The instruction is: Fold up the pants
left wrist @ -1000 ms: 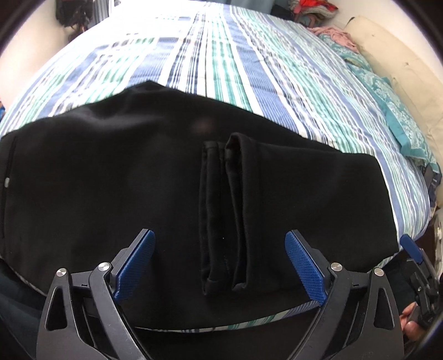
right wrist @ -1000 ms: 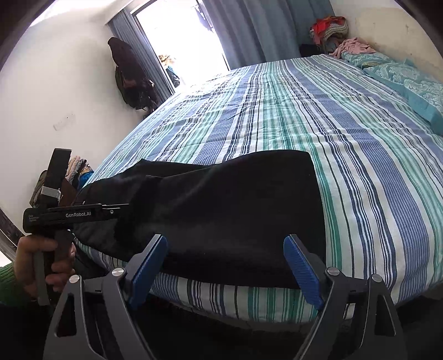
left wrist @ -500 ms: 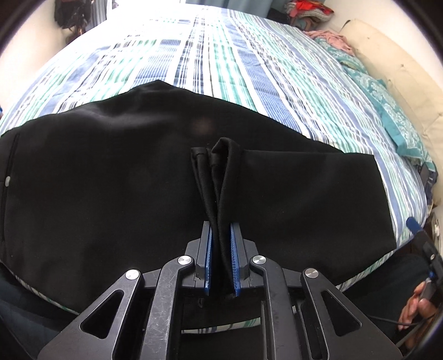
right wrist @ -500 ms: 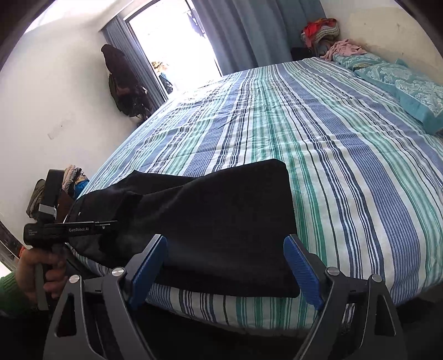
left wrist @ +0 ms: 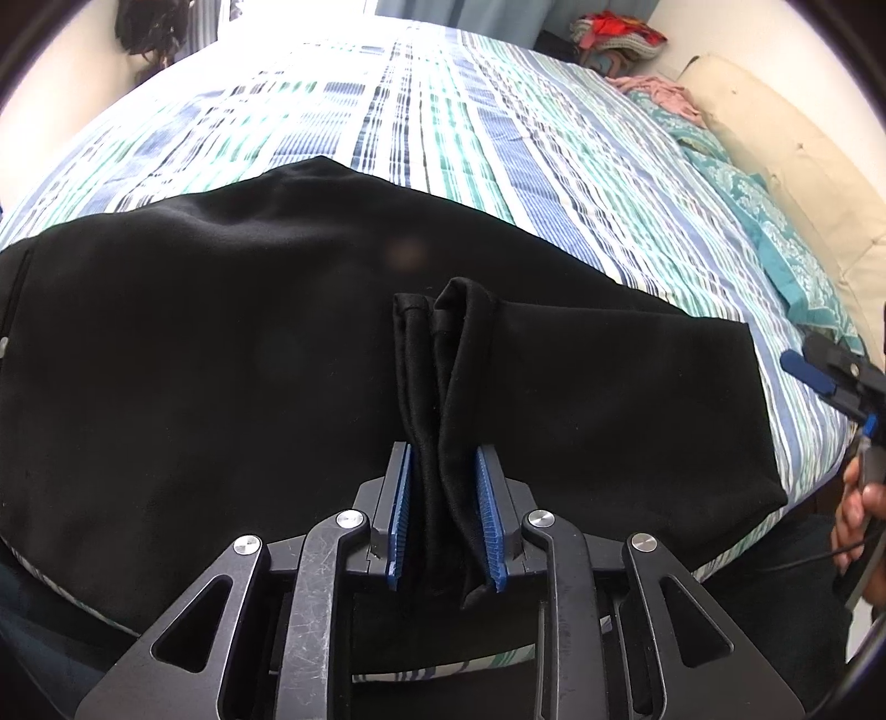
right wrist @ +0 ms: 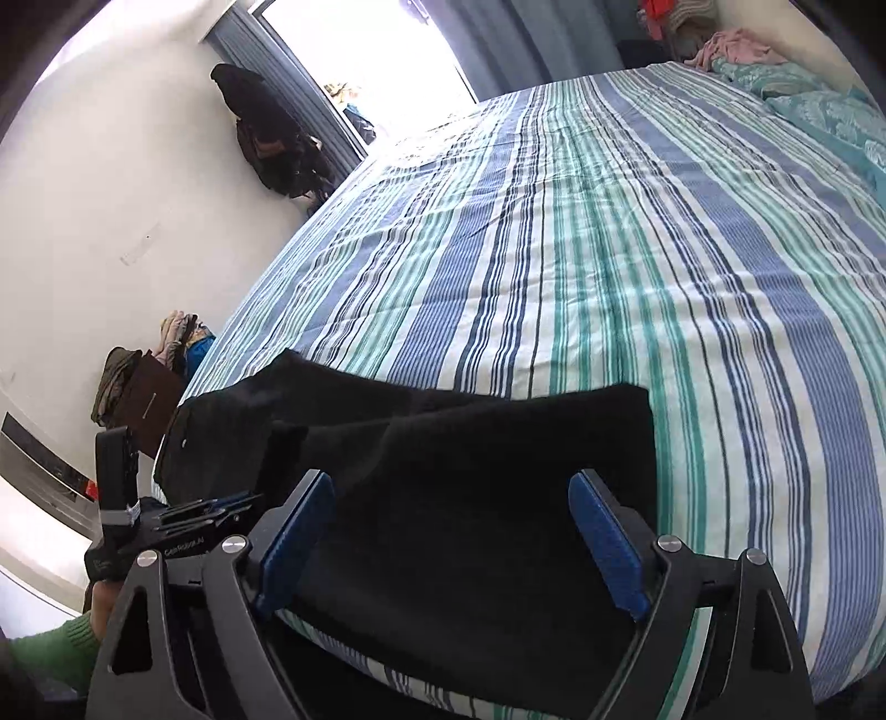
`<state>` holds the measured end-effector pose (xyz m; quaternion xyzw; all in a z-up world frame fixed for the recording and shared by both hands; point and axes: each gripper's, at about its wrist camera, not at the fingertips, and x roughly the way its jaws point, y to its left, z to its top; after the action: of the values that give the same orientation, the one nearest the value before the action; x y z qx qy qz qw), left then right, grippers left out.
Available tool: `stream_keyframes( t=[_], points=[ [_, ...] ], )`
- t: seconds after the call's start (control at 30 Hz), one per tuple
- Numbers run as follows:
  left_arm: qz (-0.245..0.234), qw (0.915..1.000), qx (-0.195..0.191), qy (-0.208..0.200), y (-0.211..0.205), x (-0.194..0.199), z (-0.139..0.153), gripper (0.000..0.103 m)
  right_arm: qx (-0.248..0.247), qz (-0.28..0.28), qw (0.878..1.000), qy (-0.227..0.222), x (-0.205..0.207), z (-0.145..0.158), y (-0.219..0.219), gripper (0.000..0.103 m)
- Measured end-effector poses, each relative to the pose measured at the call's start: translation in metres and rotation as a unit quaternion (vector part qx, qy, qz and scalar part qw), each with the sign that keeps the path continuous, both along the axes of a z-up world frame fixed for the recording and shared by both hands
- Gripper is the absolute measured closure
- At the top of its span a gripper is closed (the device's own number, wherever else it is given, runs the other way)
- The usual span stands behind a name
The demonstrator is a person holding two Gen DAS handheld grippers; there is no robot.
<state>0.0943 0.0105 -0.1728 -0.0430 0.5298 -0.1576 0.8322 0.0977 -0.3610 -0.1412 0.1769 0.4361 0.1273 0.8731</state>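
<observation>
Black pants (left wrist: 194, 354) lie folded across the near edge of a striped bed (left wrist: 421, 138). My left gripper (left wrist: 443, 515) is shut on the bunched leg hems (left wrist: 437, 387) that rest on top of the pants, and the cloth is pinched between the blue pads (left wrist: 400, 515). My right gripper (right wrist: 448, 537) is open, its blue pads either side of the folded end of the pants (right wrist: 470, 471) at the bed's near edge. It also shows at the right edge of the left wrist view (left wrist: 830, 376).
Teal pillows (left wrist: 775, 221) and a cream headboard (left wrist: 803, 160) lie at the bed's right side. Piled clothes (left wrist: 614, 33) sit at the far corner. A dark coat (right wrist: 266, 133) hangs on the wall by the bright window. A clothes pile (right wrist: 149, 371) sits left of the bed.
My left gripper closed on the leg hems and has lifted them slightly. My right gripper moved in closer over the folded end of the pants and stayed open.
</observation>
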Motion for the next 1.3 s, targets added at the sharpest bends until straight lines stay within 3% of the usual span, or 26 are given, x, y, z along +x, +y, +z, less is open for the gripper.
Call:
stream_keyframes(
  t=[0.07, 0.13, 0.2, 0.3, 0.37, 0.47, 0.53, 0.63, 0.7, 0.73, 0.87, 0.93, 1.07, 1.3],
  points=[
    [-0.003, 1.0000, 0.000, -0.001, -0.001, 0.000, 0.000, 0.077, 0.006, -0.007, 0.998, 0.056, 0.030, -0.019, -0.011, 0.015],
    [-0.008, 1.0000, -0.003, -0.002, -0.002, -0.001, 0.000, 0.072, 0.024, -0.008, 0.989, 0.149, 0.053, -0.058, -0.019, 0.015],
    [-0.012, 0.9999, 0.000, -0.006, -0.002, -0.002, 0.000, 0.072, 0.010, -0.003, 0.992, 0.126, 0.055, -0.057, -0.018, 0.012],
    [-0.013, 0.9999, -0.005, -0.007, 0.000, -0.003, 0.001, 0.071, -0.040, -0.012, 0.995, 0.092, 0.038, -0.030, -0.007, 0.012],
    [-0.014, 0.9999, -0.008, -0.005, -0.001, -0.002, 0.000, 0.067, -0.047, -0.017, 0.998, 0.048, 0.013, -0.006, -0.003, 0.012],
    [-0.018, 0.9997, -0.014, -0.005, -0.006, -0.001, 0.000, 0.052, -0.056, -0.035, 0.998, 0.003, -0.032, 0.010, 0.010, 0.011],
    [-0.025, 0.9996, -0.011, -0.008, -0.012, -0.002, 0.000, 0.039, -0.065, -0.036, 0.997, -0.004, -0.052, -0.002, 0.022, 0.008],
    [-0.040, 0.9991, 0.002, -0.014, -0.021, -0.005, 0.000, 0.028, -0.083, 0.000, 0.994, 0.075, -0.054, -0.056, 0.038, 0.003],
    [-0.042, 0.9989, 0.012, -0.015, -0.022, -0.008, 0.003, 0.027, -0.132, 0.015, 0.991, 0.022, -0.063, -0.056, 0.051, 0.000],
    [-0.038, 0.9991, 0.012, -0.015, -0.019, -0.009, 0.005, 0.027, -0.145, 0.019, 0.989, 0.027, -0.061, -0.056, 0.054, 0.000],
    [0.006, 0.9992, -0.031, -0.025, 0.006, -0.010, 0.021, 0.023, -0.106, -0.007, 0.994, 0.036, -0.058, -0.047, 0.042, 0.000],
    [0.036, 0.9978, -0.045, -0.035, 0.020, -0.008, 0.029, 0.019, -0.089, -0.033, 0.995, 0.007, -0.063, -0.034, 0.036, 0.000],
    [0.084, 0.9942, -0.055, -0.039, 0.044, -0.001, 0.033, 0.019, -0.104, -0.058, 0.991, -0.065, -0.084, -0.008, 0.039, 0.000],
    [0.170, 0.9819, -0.081, -0.025, 0.097, 0.009, 0.038, 0.019, -0.120, -0.052, 0.990, -0.048, -0.087, -0.017, 0.039, 0.000]
  ],
)
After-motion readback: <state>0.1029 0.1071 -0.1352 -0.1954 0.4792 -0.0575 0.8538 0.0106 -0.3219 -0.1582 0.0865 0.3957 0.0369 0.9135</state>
